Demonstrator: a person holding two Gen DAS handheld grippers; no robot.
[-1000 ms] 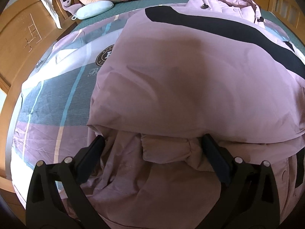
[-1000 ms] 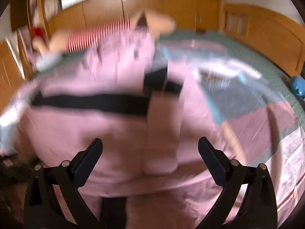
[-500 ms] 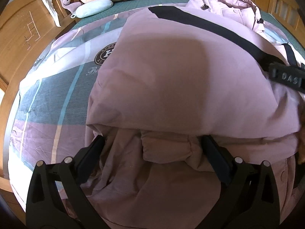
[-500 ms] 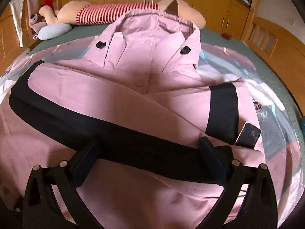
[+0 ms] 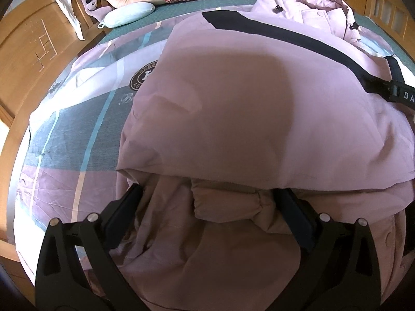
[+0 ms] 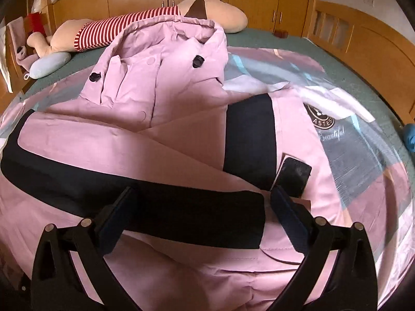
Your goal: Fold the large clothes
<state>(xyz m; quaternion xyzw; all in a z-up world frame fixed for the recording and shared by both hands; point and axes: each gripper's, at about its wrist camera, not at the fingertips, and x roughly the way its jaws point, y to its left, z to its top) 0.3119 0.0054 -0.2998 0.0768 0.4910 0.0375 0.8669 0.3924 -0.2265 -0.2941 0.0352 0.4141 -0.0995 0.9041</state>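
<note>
A large pink padded coat [image 5: 233, 108] with black bands lies spread on the bed, partly folded over itself. My left gripper [image 5: 207, 207] is open at the coat's lower hem, its fingers either side of a bunched cuff [image 5: 228, 202] under the folded layer. In the right wrist view the same pink coat [image 6: 160, 119] shows its hood and collar at the far end. My right gripper [image 6: 199, 207] is open low over a black band [image 6: 181, 207] of the folded sleeve. The right gripper's body [image 5: 399, 94] shows at the right edge of the left wrist view.
A patterned quilt [image 5: 77, 129] covers the bed. A striped plush toy [image 6: 124, 31] and a pale blue pillow [image 6: 49, 63] lie at the head. A dark rectangular patch [image 6: 293, 176] sits on the coat by the right finger. Wooden bed frame and wardrobes [image 6: 363, 46] surround.
The right gripper swung down from above the bed and settled low over the black band of the coat. The left gripper has stayed open at the hem.
</note>
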